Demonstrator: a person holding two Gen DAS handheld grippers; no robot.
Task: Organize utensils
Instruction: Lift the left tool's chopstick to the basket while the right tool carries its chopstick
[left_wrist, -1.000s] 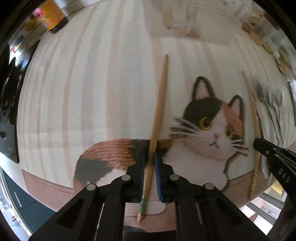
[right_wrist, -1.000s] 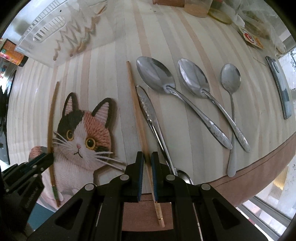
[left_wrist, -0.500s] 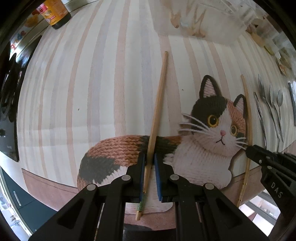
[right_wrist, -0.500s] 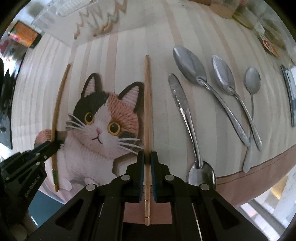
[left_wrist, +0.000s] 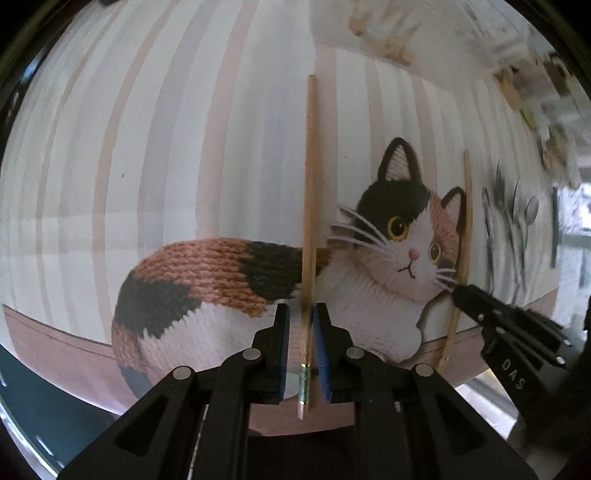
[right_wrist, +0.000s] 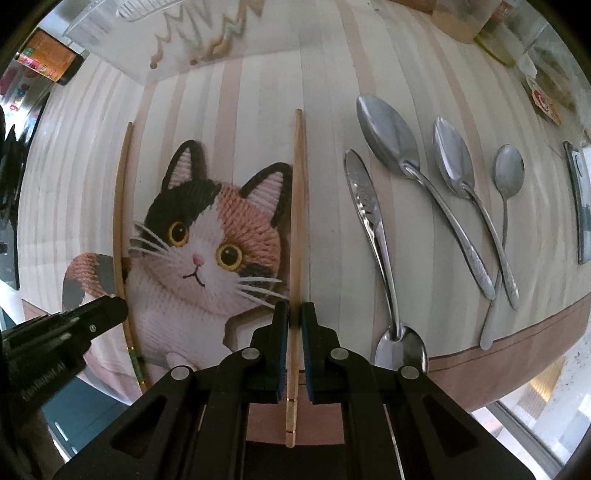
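A striped place mat (left_wrist: 147, 147) printed with a calico cat lies on the table. My left gripper (left_wrist: 299, 310) points down over the cat's body. Its jaws are opening, and a gap shows on each side of the green-banded wooden chopstick (left_wrist: 309, 184) between them. My right gripper (right_wrist: 294, 308) is shut on a second wooden chopstick (right_wrist: 297, 203), which lies along the cat's right ear. In the right wrist view the left chopstick (right_wrist: 120, 206) and left gripper (right_wrist: 114, 308) are beside the cat's head. Three spoons (right_wrist: 452, 147) and a reversed spoon (right_wrist: 400, 343) lie to the right.
A clear plastic container (right_wrist: 184, 29) stands at the far edge of the mat. An orange package (right_wrist: 48, 61) sits at the far left and a dark flat object (right_wrist: 580, 206) at the far right. The mat's brown border (right_wrist: 517, 343) runs along the near table edge.
The left jaws have parted from their chopstick, which now points straight away in the view. The right gripper has carried its chopstick left, from beside the spoons to the cat's ear.
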